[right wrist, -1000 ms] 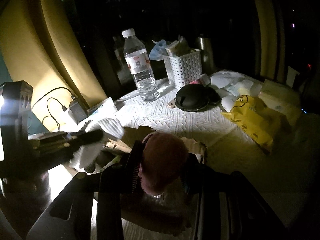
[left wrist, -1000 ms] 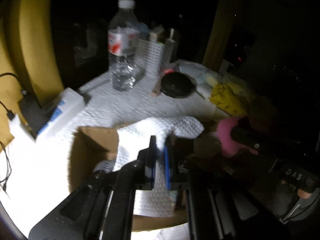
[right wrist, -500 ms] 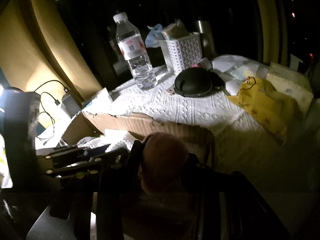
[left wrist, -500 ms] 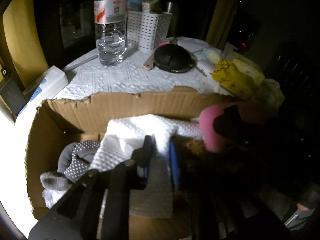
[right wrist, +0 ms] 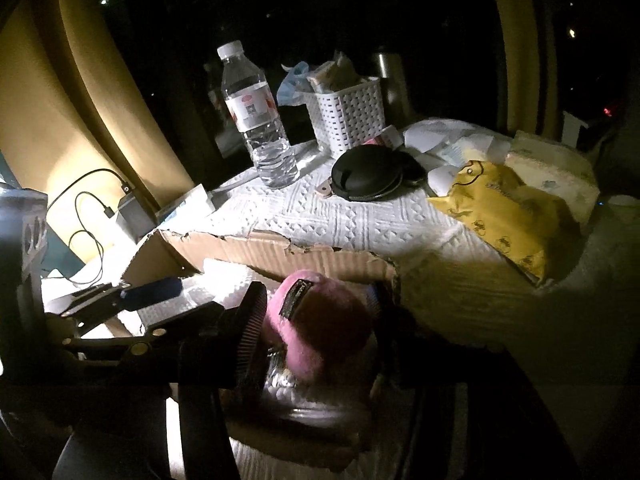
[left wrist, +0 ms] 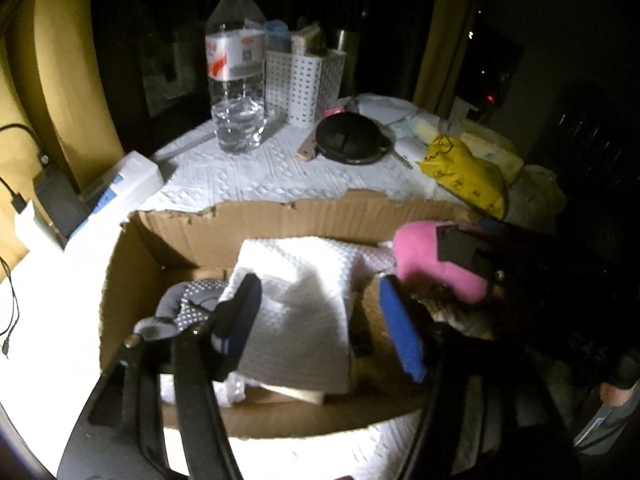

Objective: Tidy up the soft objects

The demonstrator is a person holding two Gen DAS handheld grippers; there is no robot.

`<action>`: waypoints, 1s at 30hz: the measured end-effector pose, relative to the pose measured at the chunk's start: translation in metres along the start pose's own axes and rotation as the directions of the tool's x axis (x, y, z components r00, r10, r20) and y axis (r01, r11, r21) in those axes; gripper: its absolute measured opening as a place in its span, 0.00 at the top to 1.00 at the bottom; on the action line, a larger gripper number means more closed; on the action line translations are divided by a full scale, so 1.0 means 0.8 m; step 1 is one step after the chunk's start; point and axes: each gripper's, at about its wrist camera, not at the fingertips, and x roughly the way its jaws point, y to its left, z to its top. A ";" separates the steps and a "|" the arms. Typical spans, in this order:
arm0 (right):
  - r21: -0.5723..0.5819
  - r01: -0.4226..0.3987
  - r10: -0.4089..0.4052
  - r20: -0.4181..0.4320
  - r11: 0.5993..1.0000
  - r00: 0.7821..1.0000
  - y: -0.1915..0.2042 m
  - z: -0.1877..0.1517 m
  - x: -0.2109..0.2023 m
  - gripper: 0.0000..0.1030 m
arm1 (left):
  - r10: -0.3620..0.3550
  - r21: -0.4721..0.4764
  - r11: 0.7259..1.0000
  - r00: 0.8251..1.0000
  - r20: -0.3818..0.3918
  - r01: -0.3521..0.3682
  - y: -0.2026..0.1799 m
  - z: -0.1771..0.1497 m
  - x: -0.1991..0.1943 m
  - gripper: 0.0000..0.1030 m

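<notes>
In the left wrist view, the left gripper (left wrist: 320, 312) occupies the lower centre of the frame with its blue-padded fingers (left wrist: 402, 328) spread wide and nothing between them. Directly below that gap, the white waffle cloth (left wrist: 298, 312) lies draped inside the cardboard box (left wrist: 280, 218), which fills the middle of the frame. A grey dotted fabric item (left wrist: 184, 300) lies in the box at the cloth's left edge, touching it. At the right of the frame, the right gripper (left wrist: 460, 256) holds the pink plush toy (left wrist: 422, 256) over the right side of the box. In the right wrist view, the right gripper (right wrist: 316, 312) sits at lower centre, clamped on the pink plush toy (right wrist: 320, 324) with a finger on each side; the toy appears to hang above the box interior rather than rest in it, although the low light leaves this uncertain. The torn rim of the cardboard box (right wrist: 260, 248) runs across the middle of this frame. Behind the box, on the white table covering (left wrist: 248, 176), stand a water bottle (left wrist: 236, 68) and a white perforated basket (left wrist: 304, 80), with a black round case (left wrist: 352, 144) to their right and a yellow bag (left wrist: 468, 172) further right.
</notes>
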 end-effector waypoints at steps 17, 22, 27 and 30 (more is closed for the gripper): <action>-0.023 0.046 -0.046 0.031 0.999 0.998 0.028 -0.022 -0.069 0.47 | 0.014 0.019 1.000 0.996 0.093 -0.016 -0.006 -0.020 -0.085 0.36; -0.031 0.054 -0.053 0.045 0.998 0.998 0.039 -0.031 -0.094 0.47 | 0.024 0.023 0.999 0.992 0.125 -0.027 -0.009 -0.027 -0.114 0.31; -0.040 0.064 -0.062 0.067 0.997 0.996 0.051 -0.038 -0.119 0.47 | 0.020 0.032 0.999 0.988 0.152 -0.025 -0.013 -0.037 -0.144 0.25; -0.045 0.074 -0.070 0.083 0.996 0.994 0.058 -0.041 -0.135 0.46 | 0.017 0.037 0.999 0.987 0.163 -0.023 -0.016 -0.043 -0.160 0.25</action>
